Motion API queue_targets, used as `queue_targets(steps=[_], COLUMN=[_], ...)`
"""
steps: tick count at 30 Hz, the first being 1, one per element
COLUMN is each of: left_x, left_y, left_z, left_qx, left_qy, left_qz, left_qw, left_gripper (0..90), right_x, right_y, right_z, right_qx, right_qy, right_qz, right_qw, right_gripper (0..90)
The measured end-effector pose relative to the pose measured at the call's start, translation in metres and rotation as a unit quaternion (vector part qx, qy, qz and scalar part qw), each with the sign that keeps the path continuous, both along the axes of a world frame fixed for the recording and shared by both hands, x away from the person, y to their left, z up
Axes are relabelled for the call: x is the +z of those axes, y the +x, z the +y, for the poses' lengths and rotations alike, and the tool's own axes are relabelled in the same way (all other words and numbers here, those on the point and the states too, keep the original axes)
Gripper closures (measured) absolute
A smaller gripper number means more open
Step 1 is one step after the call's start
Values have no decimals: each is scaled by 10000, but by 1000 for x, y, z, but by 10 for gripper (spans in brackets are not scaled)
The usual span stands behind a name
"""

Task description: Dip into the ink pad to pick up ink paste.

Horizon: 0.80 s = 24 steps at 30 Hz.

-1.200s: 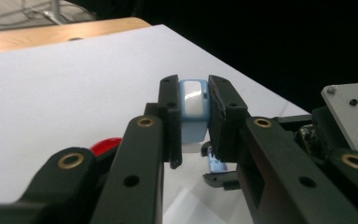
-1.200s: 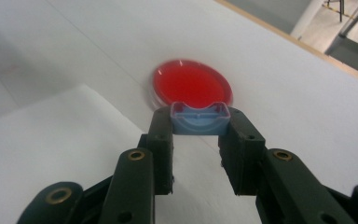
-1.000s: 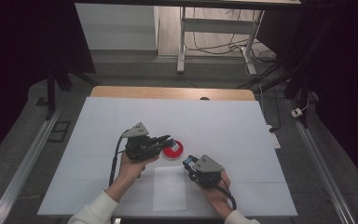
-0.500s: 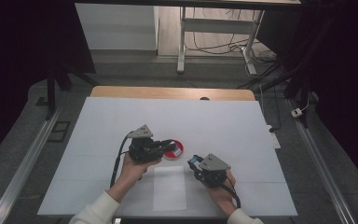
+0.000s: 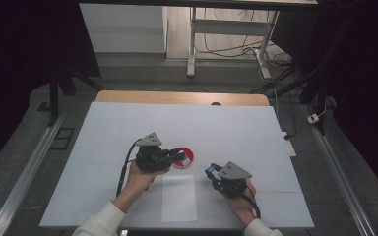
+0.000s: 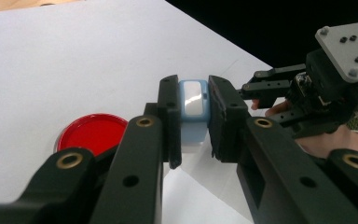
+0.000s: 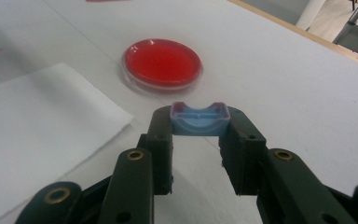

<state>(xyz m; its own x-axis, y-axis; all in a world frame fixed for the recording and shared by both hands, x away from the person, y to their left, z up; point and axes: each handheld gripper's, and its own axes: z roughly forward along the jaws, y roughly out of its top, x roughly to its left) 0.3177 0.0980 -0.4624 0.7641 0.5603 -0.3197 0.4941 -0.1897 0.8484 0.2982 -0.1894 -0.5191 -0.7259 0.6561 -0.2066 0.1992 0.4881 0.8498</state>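
Moved since the earlier frame: my right gripper [image 5: 210, 171] has slid a little to the right and toward the near edge, away from the red dish [image 5: 183, 158]; my left gripper [image 5: 178, 153] has kept its place.
Left gripper: its jaws are clamped on a pale blue piece [image 6: 193, 98] with a white face, held upright between the pads, seen close in the left gripper view.
Left piece, place: it sits at the jaw tips, just to the right of the red dish in that view and raised off the table [image 5: 108, 128], as far as I can judge from this angle.
Red dish: round, clear-rimmed, flat on the white table between my two grippers, nearer the left one, whose tips reach over its edge in the high view.
White sheet [image 5: 178, 197]: lies flat on the table near the front edge, between my forearms.
Right gripper: its jaws pinch a second light blue piece [image 7: 199, 118], a shallow tray-like shape with a dark red rim, across their tips.
Right piece, place: in the right gripper view it is just short of the red dish, not touching it.
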Motion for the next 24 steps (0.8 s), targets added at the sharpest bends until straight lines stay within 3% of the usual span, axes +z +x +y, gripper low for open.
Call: queue_targets(steps=[7,16,24], left_x=[0,6,8], left_y=[1,2,8], left_z=[1,5,9], left_qx=[36,185,240], left_qy=[86,302,256], left_qz=[-44,-276,-295], left_qw=[9999,9990,9990], left_gripper=[755,755,754], right_x=[2,7,8], right_y=[-1,-2,-5], right_z=[-23,-60,-85], right_qx=[-96,-309,-470], right_qy=[30,200,231], right_qz=[120,221,258], right_qw=[9999,9991,9983], right_gripper=[651,651,650])
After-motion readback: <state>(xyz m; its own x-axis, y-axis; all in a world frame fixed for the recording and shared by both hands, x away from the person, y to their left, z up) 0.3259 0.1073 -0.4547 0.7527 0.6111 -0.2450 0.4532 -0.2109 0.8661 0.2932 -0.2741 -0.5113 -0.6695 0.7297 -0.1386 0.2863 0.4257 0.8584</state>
